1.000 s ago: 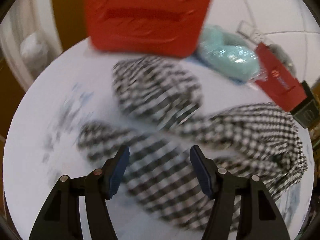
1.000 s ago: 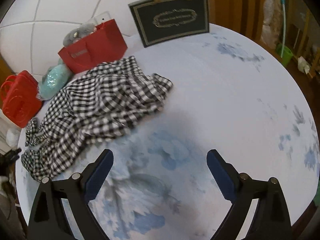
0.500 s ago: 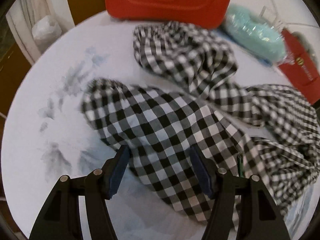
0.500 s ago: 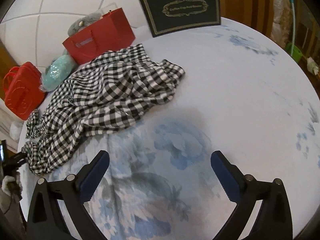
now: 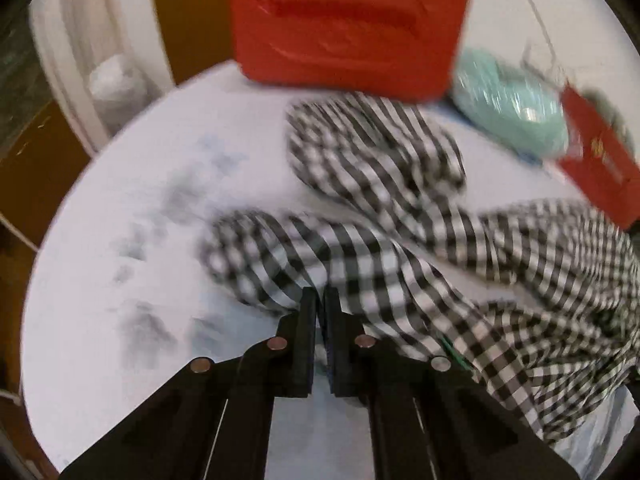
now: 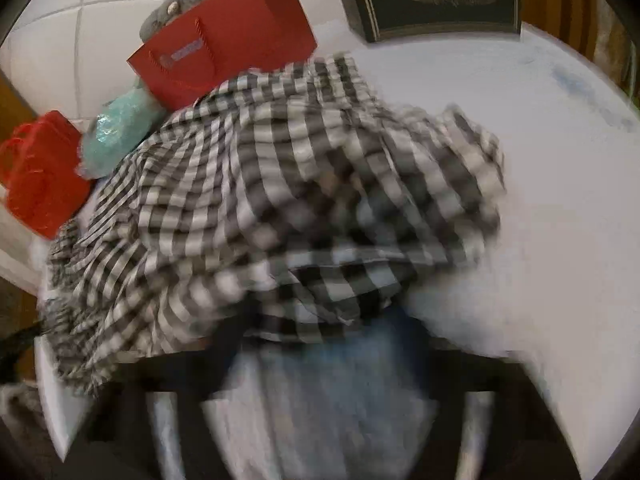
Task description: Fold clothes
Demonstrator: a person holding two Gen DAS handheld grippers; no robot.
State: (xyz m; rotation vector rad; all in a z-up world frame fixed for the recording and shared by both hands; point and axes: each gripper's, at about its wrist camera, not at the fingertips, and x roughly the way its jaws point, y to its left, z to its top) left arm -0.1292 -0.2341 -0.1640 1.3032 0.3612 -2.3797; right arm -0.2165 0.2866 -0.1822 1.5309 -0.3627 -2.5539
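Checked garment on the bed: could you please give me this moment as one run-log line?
left gripper: shut on checked garment edge | right gripper: blurred, state unclear | garment: crumpled, unfolded | surface: floral bedsheet

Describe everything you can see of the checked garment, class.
The checked garment is black-and-white gingham, apparently thin woven cloth. It lies crumpled and unfolded on the pale floral sheet, with rumpled lobes toward the red case. The left gripper is closed on its near edge. Its far edge meets a red paper bag.
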